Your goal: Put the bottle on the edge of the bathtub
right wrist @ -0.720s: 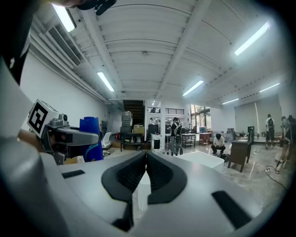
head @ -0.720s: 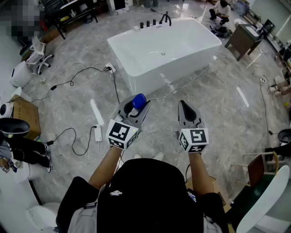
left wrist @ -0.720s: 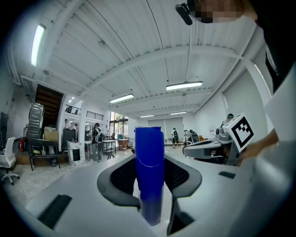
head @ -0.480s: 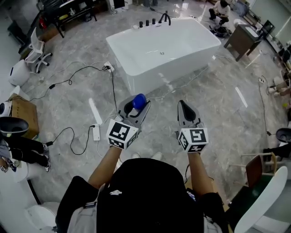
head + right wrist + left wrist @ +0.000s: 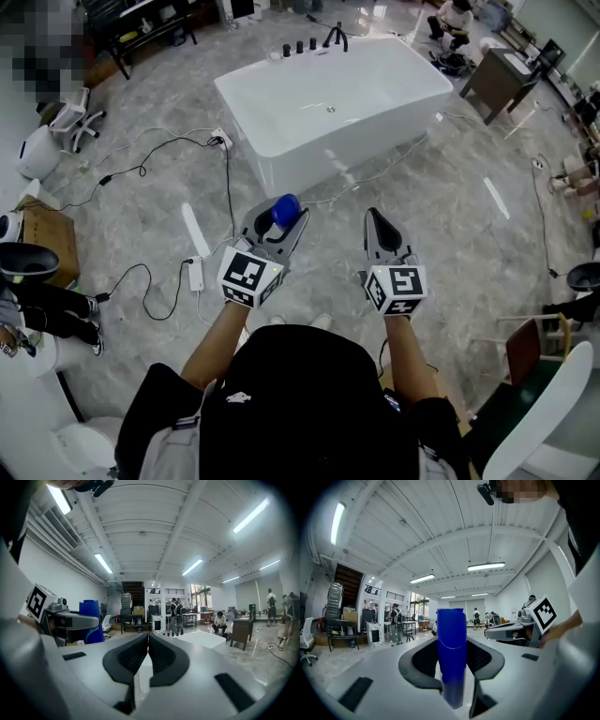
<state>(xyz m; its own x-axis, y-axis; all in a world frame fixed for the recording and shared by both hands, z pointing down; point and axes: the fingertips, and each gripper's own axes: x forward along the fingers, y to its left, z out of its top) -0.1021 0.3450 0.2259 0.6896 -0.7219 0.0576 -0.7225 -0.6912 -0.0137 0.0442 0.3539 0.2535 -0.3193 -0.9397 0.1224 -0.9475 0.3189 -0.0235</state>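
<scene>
A blue bottle (image 5: 282, 210) stands upright between the jaws of my left gripper (image 5: 277, 221), which is shut on it; in the left gripper view the blue bottle (image 5: 451, 653) fills the gap between the dark pads. My right gripper (image 5: 380, 226) is held level beside it, shut with nothing in it, its pads (image 5: 148, 654) touching. The white bathtub (image 5: 281, 150) stands on the floor well ahead of both grippers, its near edge facing me. In the right gripper view the bottle (image 5: 91, 620) shows at the left and the bathtub (image 5: 201, 638) ahead.
Black cables (image 5: 159, 156) and a white power strip (image 5: 195, 274) lie on the grey marble floor left of the tub. Black taps (image 5: 309, 44) line the tub's far rim. A dark table (image 5: 502, 82) and a crouching person (image 5: 456, 22) are at the back right; a chair (image 5: 67, 116) at the left.
The view has shifted slightly, so the bathtub sits a little left and higher in the frame. Both grippers keep their pose, the bottle still held in the left one.
</scene>
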